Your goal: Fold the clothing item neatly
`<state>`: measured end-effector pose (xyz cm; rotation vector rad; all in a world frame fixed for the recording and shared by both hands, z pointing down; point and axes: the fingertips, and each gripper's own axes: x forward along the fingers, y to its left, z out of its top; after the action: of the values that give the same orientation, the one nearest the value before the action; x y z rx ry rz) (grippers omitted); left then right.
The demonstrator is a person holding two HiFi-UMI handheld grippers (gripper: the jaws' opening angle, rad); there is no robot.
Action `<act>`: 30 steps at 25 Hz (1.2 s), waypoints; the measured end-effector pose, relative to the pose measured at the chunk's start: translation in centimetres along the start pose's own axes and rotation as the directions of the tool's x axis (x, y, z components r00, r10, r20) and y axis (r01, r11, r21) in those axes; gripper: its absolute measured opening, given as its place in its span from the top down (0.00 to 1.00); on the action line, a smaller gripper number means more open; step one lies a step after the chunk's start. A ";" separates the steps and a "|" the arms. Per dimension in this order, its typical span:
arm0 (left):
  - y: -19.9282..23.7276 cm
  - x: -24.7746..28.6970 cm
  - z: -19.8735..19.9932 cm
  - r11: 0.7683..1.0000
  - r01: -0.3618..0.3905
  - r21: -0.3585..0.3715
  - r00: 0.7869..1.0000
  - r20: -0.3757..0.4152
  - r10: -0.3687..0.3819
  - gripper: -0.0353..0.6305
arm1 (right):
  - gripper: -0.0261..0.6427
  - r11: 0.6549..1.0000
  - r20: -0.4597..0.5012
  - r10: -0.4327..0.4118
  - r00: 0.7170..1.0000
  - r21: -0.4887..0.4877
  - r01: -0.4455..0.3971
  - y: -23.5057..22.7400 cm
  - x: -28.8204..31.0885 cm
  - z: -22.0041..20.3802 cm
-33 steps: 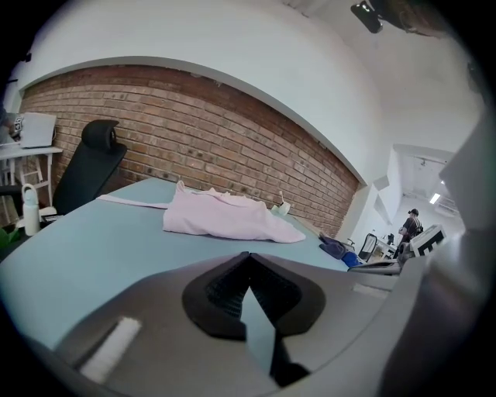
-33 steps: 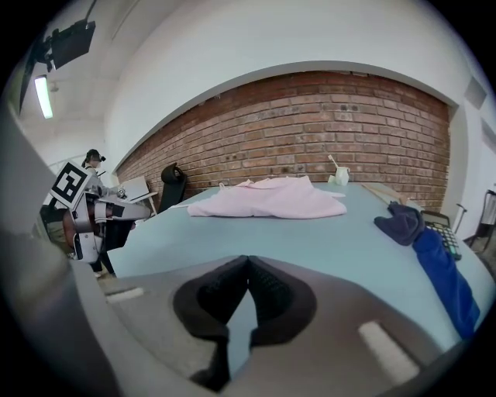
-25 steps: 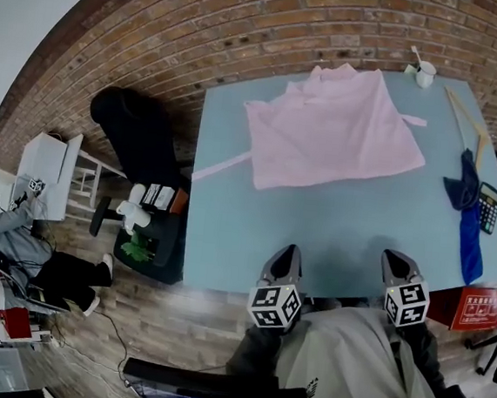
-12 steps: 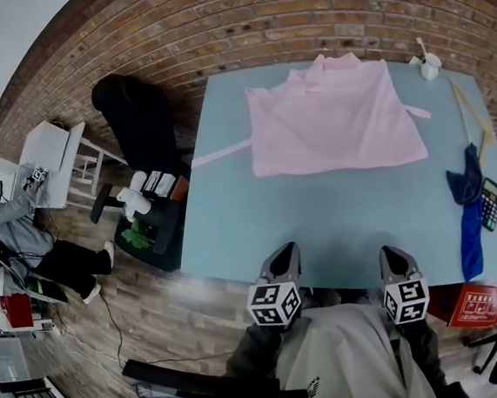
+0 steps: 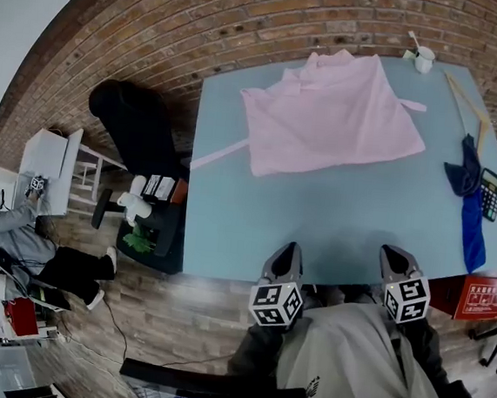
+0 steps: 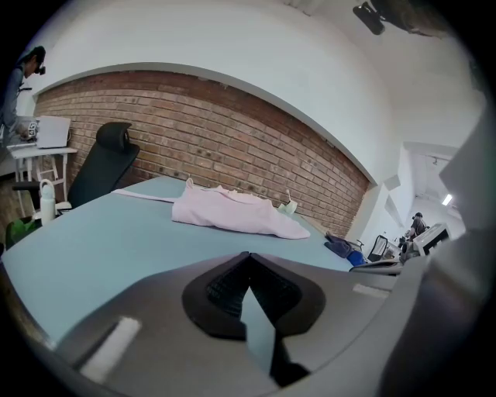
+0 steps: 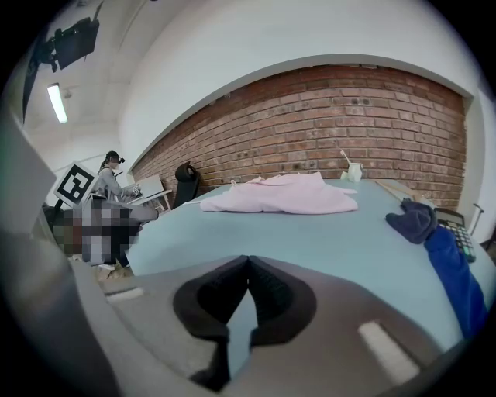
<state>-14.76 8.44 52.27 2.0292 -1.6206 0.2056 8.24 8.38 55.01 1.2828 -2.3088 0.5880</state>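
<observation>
- Both pairs of jaws are shut, pad against pad, and we hold nothing in either.
- We keep the left gripper (image 5: 285,252) and the right gripper (image 5: 397,254) side by side at the near edge of the table (image 5: 316,222), tips pointing across it.
- We see the pink garment (image 5: 331,114) spread out and a little rumpled on the far half of the table, well apart from both grippers.
- One tie (image 5: 222,154) runs from the garment's left side to the table's left edge. A shorter strip (image 5: 413,105) sticks out on its right.
- We see a cup (image 5: 425,58) at the far right corner, just beyond the garment.
- Along the right edge lie a stick (image 5: 465,96) and a blue cloth (image 5: 471,202), with a calculator (image 5: 490,193) just beside the cloth.
- A red box (image 5: 477,299) sits off the near right corner.
- Left of the table we see a black chair (image 5: 132,134) near the brick wall (image 5: 248,19).
- Farther left, a person (image 5: 18,233) sits by a small white desk (image 5: 46,170).
</observation>
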 end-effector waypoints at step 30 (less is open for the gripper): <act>2.3 -1.9 -0.5 1.000 -0.008 -0.011 1.000 -0.003 0.008 0.94 | 0.96 1.000 0.031 0.002 1.000 -0.024 -0.001 3.0 0.0 0.3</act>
<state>-17.32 10.03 52.58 2.0138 -1.6255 0.2023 5.65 9.66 54.34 1.2884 -2.3350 0.5423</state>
